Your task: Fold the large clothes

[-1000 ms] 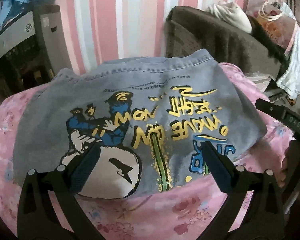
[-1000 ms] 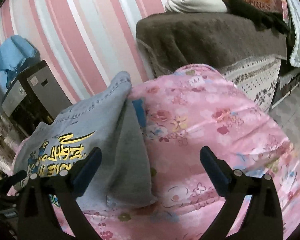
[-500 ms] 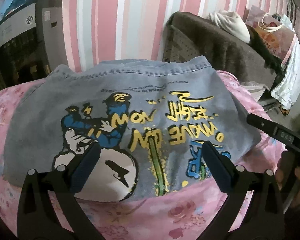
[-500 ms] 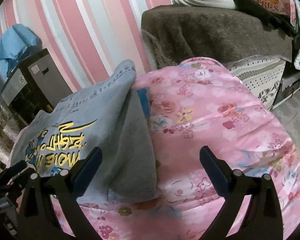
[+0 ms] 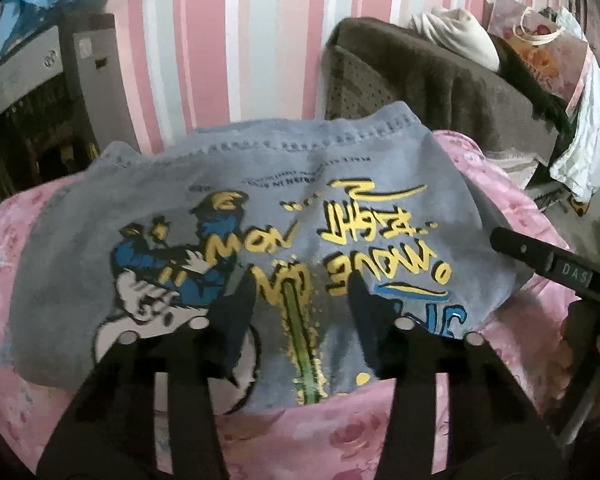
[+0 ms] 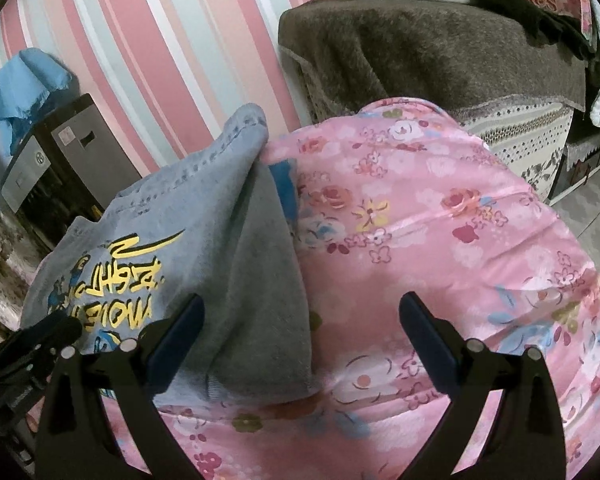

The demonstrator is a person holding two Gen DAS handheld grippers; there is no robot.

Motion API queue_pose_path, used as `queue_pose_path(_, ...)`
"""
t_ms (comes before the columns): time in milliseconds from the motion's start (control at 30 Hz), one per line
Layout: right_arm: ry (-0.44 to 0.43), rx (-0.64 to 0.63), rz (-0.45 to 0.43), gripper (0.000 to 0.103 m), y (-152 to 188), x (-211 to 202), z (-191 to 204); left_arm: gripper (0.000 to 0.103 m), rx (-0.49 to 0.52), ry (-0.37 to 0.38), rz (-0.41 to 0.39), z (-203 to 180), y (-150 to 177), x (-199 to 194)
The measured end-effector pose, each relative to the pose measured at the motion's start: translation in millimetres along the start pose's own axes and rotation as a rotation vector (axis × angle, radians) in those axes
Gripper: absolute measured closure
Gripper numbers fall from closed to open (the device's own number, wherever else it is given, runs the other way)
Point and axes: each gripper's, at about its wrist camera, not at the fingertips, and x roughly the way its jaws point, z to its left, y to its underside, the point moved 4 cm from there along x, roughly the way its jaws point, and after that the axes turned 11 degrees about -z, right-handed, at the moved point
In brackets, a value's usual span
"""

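A grey-blue sweatshirt point(image 5: 260, 208) with a yellow and blue cartoon print lies folded on a pink floral cover point(image 5: 380, 432). My left gripper point(image 5: 296, 300) hovers over its near part, the fingers partly closed with a gap between them and nothing held. The sweatshirt also shows in the right wrist view point(image 6: 228, 248), left of centre. My right gripper point(image 6: 300, 324) is open and empty, its left finger point(image 6: 180, 328) over the sweatshirt's right edge and its right finger over the pink cover point(image 6: 440, 240).
A striped pink wall point(image 5: 228, 40) stands behind. A brown blanket-covered sofa point(image 6: 420, 48) with a white bundle and a bag is at the back right. A dark cabinet point(image 6: 60, 160) with a blue cloth on it is at the back left.
My left gripper's fingers have moved much closer together over the print. My right gripper has stayed open and shifted slightly.
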Motion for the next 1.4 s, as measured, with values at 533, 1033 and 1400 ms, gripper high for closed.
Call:
queue_pose_path(533, -0.047, 0.016, 0.022, 0.005, 3, 3, 6, 0.074, 0.026, -0.022, 0.045, -1, 12, 17)
queue_pose_path(1033, -0.068, 0.123, 0.086, 0.005, 17, -20, 2, 0.074, 0.006, 0.007, 0.057, 4, 14, 19)
queue_pose_path(1400, -0.089, 0.17, 0.115, 0.035, 26, -2, 25, 0.074, 0.017, 0.01, 0.059, 4, 15, 19)
